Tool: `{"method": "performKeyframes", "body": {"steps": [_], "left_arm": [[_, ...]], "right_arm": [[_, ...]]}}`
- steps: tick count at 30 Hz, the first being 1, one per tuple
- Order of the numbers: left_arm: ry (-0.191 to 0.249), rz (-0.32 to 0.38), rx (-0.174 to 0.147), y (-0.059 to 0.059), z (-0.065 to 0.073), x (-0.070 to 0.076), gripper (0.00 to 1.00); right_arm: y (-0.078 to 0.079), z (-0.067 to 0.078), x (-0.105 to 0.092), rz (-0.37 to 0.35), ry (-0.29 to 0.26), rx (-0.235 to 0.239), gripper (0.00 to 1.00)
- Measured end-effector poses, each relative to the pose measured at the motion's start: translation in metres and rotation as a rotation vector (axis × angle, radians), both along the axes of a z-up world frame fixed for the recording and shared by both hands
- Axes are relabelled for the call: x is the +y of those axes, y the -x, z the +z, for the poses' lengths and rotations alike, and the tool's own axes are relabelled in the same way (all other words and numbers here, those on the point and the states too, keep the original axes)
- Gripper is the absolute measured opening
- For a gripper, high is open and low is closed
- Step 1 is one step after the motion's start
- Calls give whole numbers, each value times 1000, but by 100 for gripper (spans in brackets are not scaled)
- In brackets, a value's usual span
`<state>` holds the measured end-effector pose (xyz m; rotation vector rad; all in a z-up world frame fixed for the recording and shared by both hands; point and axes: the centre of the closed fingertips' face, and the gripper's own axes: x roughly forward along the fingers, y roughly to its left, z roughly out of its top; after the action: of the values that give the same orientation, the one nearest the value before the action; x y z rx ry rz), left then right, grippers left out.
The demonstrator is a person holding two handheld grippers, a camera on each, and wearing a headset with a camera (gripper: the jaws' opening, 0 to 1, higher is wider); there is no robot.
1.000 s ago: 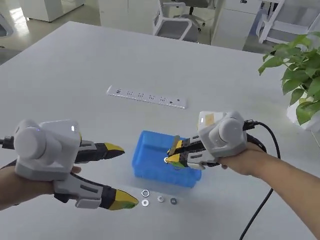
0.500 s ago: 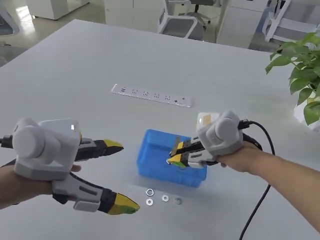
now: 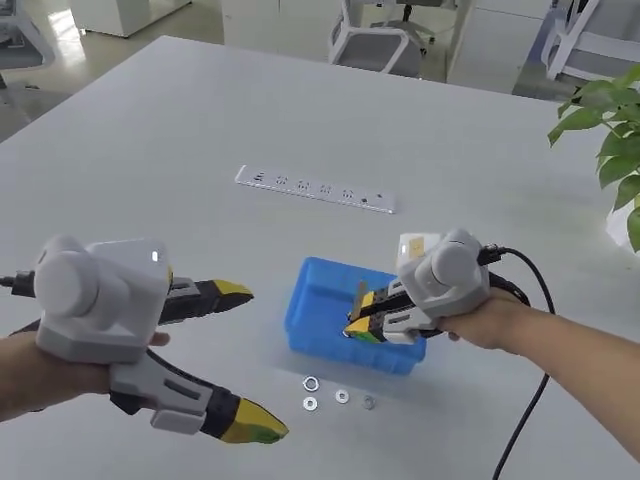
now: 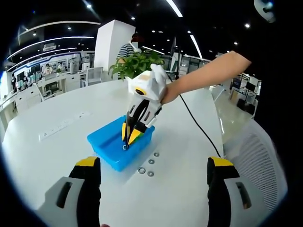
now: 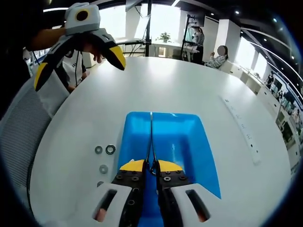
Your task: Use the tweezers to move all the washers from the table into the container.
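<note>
The left white gripper with yellow-tipped black jaws (image 3: pixel 258 362) was held spread wide; the right gripper (image 3: pixel 357 327) pointed downward, pinched on slim metal tweezers (image 5: pixel 151 135).

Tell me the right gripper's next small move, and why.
Probably ease the squeeze of the right gripper so the tweezers open: their tips hang over the blue container with what looks like a washer pinched between them. Four washers lie on the table.

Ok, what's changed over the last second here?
The right tool, shut on the tweezers, seems to have eased slightly lower and further over the blue container. The rest is camera motion. Four washers still lie on the table, and the left tool stays open.
</note>
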<state>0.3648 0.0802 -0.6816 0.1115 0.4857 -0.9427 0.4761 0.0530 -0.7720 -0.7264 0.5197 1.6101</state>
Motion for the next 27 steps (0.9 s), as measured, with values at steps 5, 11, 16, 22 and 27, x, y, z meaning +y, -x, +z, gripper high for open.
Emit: {"method": "performKeyframes", "body": {"steps": [5, 11, 16, 22, 27], "left_arm": [[3, 1, 2, -2, 0, -2, 99], [-1, 0, -3, -11, 1, -4, 98], [6, -5, -10, -22, 5, -8, 98], [6, -38, -32, -36, 9, -15, 89], [3, -73, -45, -48, 11, -24, 76]], "right_arm": [[0, 0, 0, 0, -3, 8, 9], [-1, 0, 0, -1, -6, 9, 9], [-1, 0, 0, 2, -8, 9, 9], [-1, -1, 2, 9, -8, 5, 9], [-1, 0, 3, 10, -9, 7, 9]]}}
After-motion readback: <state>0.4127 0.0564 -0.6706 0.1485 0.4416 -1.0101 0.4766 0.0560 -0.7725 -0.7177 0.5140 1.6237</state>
